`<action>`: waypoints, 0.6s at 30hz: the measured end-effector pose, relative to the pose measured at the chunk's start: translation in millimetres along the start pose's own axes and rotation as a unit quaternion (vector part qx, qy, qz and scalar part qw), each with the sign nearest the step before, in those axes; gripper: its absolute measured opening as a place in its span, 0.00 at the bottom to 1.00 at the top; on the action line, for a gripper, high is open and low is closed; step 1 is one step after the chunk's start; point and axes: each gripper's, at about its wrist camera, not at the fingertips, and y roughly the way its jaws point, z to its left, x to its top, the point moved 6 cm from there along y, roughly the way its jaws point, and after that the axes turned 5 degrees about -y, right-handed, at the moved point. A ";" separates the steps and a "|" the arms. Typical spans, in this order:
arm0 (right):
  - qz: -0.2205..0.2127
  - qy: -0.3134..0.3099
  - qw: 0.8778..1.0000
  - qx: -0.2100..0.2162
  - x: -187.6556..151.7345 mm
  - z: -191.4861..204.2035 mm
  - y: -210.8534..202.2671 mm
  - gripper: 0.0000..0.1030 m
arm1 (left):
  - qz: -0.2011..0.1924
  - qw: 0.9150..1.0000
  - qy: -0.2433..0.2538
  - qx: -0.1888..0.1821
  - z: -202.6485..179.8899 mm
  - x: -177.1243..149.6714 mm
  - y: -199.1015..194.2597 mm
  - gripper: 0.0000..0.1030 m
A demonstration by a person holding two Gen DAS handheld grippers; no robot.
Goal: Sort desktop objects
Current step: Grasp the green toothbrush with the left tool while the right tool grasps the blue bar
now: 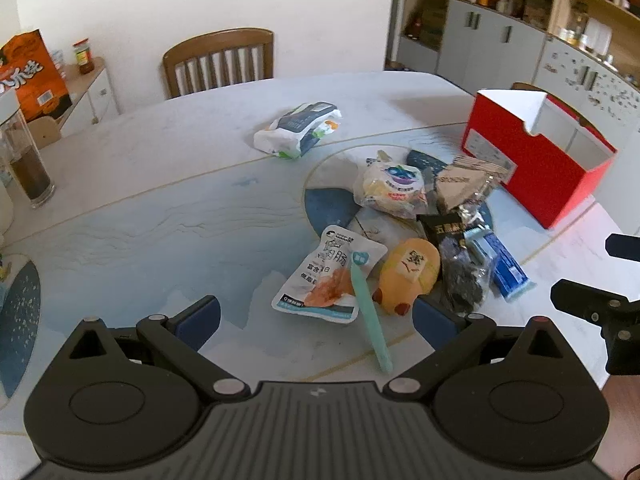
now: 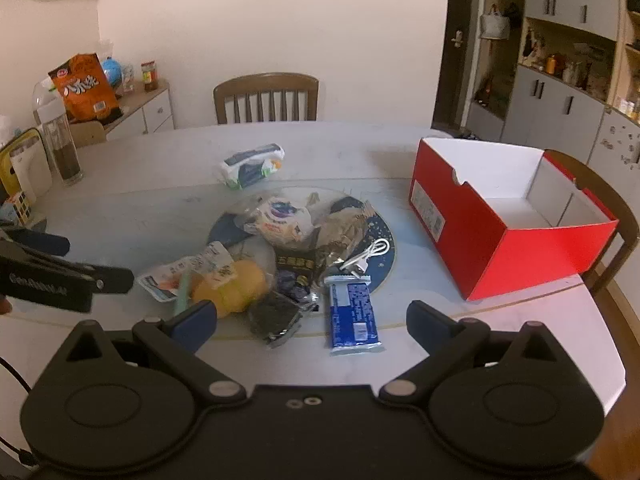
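Both grippers hang over the table's (image 2: 120, 168) near edge with jaws spread wide and nothing between them: the left gripper (image 1: 316, 320) above a teal toothbrush (image 1: 370, 312) lying across a white snack pouch (image 1: 324, 276), the right gripper (image 2: 312, 320) above a blue wafer packet (image 2: 352, 312). Snack packets and a white cable (image 2: 370, 254) are heaped mid-table. An open red box (image 2: 500, 216) stands at the right edge.

wall (image 2: 280, 20): plain white; chair (image 2: 266, 98): wooden, slatted; cabinets (image 2: 552, 108): grey, open shelves above
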 end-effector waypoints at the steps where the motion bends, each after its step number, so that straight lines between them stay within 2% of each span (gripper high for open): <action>1: 0.001 -0.002 1.000 0.003 0.3 -3.3 3.5 0.98 | 0.001 1.000 -0.003 0.001 -2.4 0.7 3.0 1.00; 12: 0.021 -0.033 0.998 0.052 -8.0 -26.3 44.9 0.98 | 0.027 1.000 -0.011 0.009 -26.3 -9.7 35.3 0.99; 18: 0.033 -0.049 0.996 0.060 -11.9 -33.5 70.1 0.94 | 0.038 0.999 -0.005 0.035 -32.7 -16.9 53.3 0.99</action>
